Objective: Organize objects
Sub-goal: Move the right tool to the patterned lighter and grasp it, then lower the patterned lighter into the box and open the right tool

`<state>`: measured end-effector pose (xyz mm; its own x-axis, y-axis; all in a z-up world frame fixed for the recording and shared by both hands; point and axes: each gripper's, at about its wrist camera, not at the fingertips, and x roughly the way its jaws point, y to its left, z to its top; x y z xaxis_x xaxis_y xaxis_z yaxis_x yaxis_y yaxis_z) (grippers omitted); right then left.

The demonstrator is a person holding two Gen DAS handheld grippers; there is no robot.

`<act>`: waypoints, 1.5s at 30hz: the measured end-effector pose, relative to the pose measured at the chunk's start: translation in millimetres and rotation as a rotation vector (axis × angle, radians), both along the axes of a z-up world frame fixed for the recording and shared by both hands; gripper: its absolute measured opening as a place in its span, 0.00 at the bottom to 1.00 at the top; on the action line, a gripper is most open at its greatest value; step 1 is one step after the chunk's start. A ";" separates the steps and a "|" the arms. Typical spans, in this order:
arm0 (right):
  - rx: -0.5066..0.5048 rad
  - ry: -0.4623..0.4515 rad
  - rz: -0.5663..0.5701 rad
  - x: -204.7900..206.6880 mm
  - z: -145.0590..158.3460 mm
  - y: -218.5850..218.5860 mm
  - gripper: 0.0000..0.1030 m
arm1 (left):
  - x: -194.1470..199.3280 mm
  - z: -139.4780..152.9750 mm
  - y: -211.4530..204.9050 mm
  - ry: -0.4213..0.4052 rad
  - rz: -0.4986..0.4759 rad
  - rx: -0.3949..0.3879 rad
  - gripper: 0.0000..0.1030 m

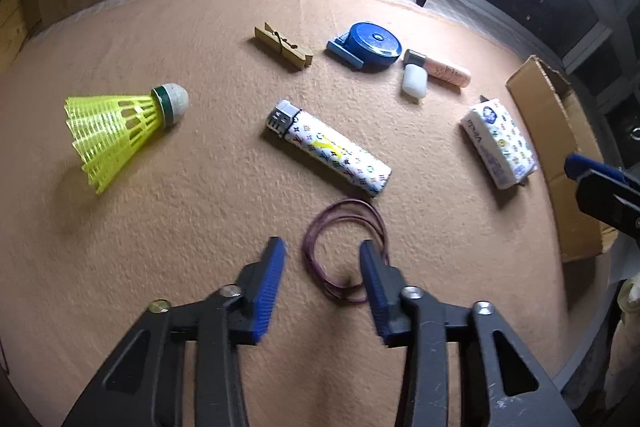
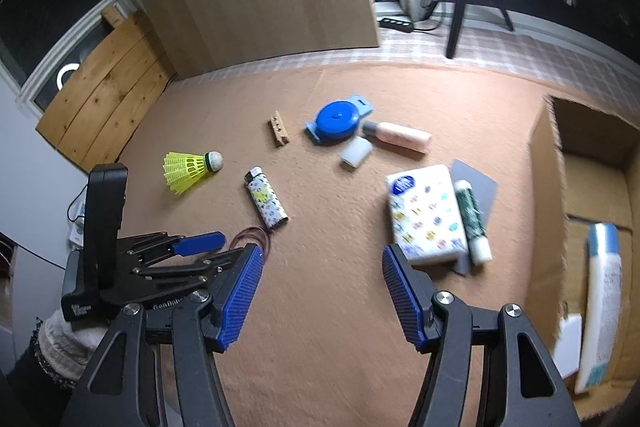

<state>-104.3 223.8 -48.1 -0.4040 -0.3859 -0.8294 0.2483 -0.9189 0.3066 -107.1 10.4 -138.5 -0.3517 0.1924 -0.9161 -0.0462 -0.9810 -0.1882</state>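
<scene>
The surface (image 2: 320, 307), covered in tan felt, is carrying the loose items, and the cardboard box (image 2: 548, 187) is standing open at its right edge with a white bottle (image 2: 602, 307) already lying inside; the step in hand is judged to be the pick-up of the next item for that box. The tissue pack (image 2: 426, 213) is lying near the box, and the right tool (image 2: 322, 285) is hanging released over bare felt just short of it, pitched steeply downward and grasping nothing. The patterned lighter (image 1: 328, 147) is lying mid-surface, with the yellow shuttlecock (image 1: 120, 131) well to its left. The left tool (image 1: 322, 267) is pointing steeply down at the purple rubber band loop (image 1: 344, 247), which is lying just in front of the lighter. Its jaws are standing partly open: the right pad is overlapping the band's strands, the left pad is sitting outside the loop, and no grip is evident. The next move is judged to call for lowering until the pads are meeting the felt, then clenching on the thin strands.
</scene>
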 end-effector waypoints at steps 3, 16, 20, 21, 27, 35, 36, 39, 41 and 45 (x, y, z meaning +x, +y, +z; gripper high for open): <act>0.019 -0.007 0.033 -8.8 -5.6 -16.0 0.57 | -0.1 -0.1 -1.6 0.011 0.008 -0.063 0.13; 0.142 -0.046 0.194 -49.7 -49.6 -94.3 0.57 | 18.2 1.1 -39.7 0.017 0.072 -0.068 0.05; 0.193 -0.043 0.237 -55.4 -60.3 -115.0 0.57 | 22.3 0.4 -47.3 0.021 0.092 -0.063 0.04; 0.206 -0.040 0.241 -56.7 -61.9 -118.4 0.57 | 20.0 -1.3 -46.3 0.021 0.096 -0.062 0.04; 0.273 -0.036 0.265 -63.6 -72.8 -134.2 0.50 | 24.8 -1.6 -56.2 0.021 0.115 -0.040 0.04; 0.316 -0.004 0.270 -63.1 -72.4 -140.5 0.25 | 27.9 -1.2 -63.3 0.025 0.137 -0.011 0.03; 0.307 -0.007 0.273 -62.4 -71.6 -139.9 0.21 | 28.2 -0.9 -63.6 0.025 0.139 -0.007 0.03; 0.288 -0.012 0.269 -58.1 -70.8 -136.3 0.20 | 31.6 0.3 -66.0 0.026 0.153 0.014 0.03; 0.276 -0.014 0.262 -53.6 -70.1 -132.2 0.20 | 36.4 4.1 -68.1 0.034 0.160 0.026 0.03; 0.218 -0.028 0.242 -40.9 -67.9 -119.8 0.20 | 45.7 13.4 -71.4 0.048 0.167 0.036 0.02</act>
